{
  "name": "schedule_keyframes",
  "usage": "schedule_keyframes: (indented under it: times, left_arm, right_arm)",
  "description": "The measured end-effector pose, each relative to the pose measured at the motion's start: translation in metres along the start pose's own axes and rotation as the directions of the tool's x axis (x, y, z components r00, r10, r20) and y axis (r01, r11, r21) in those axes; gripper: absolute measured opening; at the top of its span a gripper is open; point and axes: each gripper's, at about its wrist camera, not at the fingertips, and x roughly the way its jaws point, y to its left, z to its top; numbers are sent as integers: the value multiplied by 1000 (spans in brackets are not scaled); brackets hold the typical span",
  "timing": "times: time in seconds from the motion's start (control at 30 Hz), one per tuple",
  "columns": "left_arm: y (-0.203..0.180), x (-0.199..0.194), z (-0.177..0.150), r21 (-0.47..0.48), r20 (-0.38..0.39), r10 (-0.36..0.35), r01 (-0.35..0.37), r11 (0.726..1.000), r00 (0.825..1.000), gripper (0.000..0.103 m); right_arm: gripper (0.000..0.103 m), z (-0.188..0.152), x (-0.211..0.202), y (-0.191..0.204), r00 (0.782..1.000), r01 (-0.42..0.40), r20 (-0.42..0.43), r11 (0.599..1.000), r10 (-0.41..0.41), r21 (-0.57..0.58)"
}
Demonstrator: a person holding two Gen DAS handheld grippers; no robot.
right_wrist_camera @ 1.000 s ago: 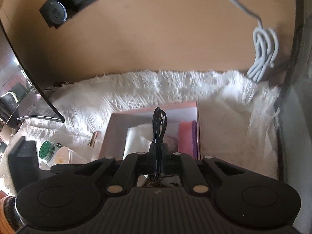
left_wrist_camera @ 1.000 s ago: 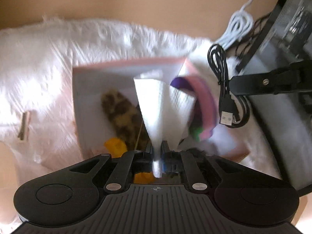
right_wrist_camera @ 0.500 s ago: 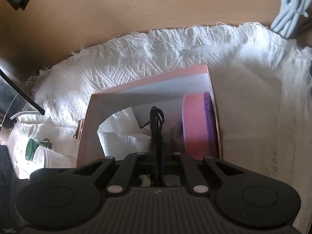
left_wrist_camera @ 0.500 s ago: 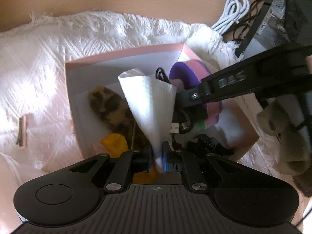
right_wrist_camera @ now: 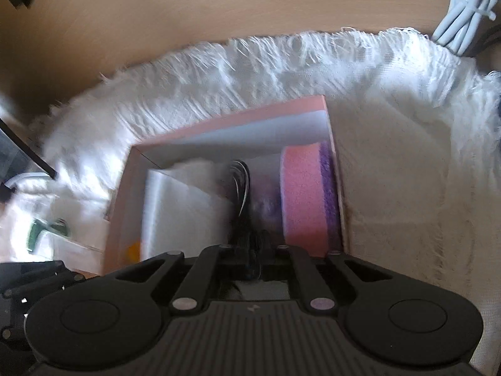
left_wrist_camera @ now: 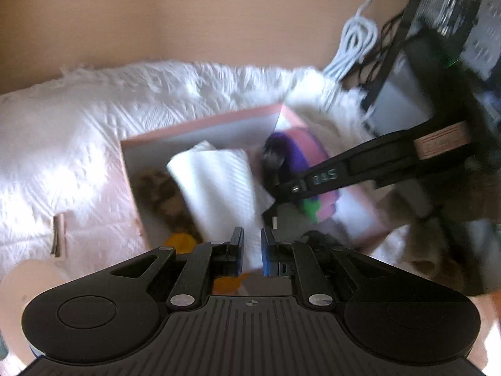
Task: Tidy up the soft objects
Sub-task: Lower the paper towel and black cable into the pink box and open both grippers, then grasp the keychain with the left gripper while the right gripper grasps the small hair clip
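A pink box [left_wrist_camera: 200,122] [right_wrist_camera: 231,119] sits on a white fringed cloth [left_wrist_camera: 78,131]. Inside lie a white folded paper towel [left_wrist_camera: 219,185] [right_wrist_camera: 181,213], a leopard-print soft item [left_wrist_camera: 159,194], something orange [left_wrist_camera: 181,239] and a pink-and-purple sponge [left_wrist_camera: 310,156] [right_wrist_camera: 307,197]. My left gripper [left_wrist_camera: 250,249] is slightly open just above the towel's near end, which lies loose between the pads. My right gripper [right_wrist_camera: 250,260] is shut on a coiled black cable [right_wrist_camera: 239,188] and holds it inside the box beside the sponge; it shows from the side in the left wrist view [left_wrist_camera: 313,181].
A white coiled cable [left_wrist_camera: 353,44] [right_wrist_camera: 466,9] and dark equipment [left_wrist_camera: 454,31] stand at the back right on the wooden table [left_wrist_camera: 188,15]. A small clip [left_wrist_camera: 58,235] lies on the cloth at left. A white cup [right_wrist_camera: 47,235] is left of the box.
My left gripper has opened and let go of the paper towel, which now lies in the box, and it has drawn back. My right gripper has lowered the black cable deeper into the box.
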Motion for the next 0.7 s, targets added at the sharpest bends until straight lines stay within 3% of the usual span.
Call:
schedule_keyframes:
  times: [0.13, 0.23, 0.33, 0.47, 0.7]
  left_arm:
    - [5, 32, 0, -9, -65, 34, -35, 999, 997, 13]
    - [7, 33, 1, -24, -65, 34, -36, 999, 997, 13]
    - [6, 15, 3, -29, -41, 27, -28, 999, 999, 13]
    - [5, -23, 1, -3, 25, 52, -52, 999, 998, 13]
    - [1, -95, -17, 8, 172, 50, -52, 999, 984, 13]
  right_arm:
    - [4, -2, -12, -1, 1000, -1, 18, 1000, 1, 16]
    - [5, -2, -36, -1, 997, 13, 72, 1000, -13, 9]
    - [11, -2, -60, -1, 992, 16, 121, 1000, -18, 15]
    - [27, -4, -87, 12, 983, 34, 180, 999, -35, 6]
    - [28, -16, -120, 61, 968, 33, 249, 998, -18, -55]
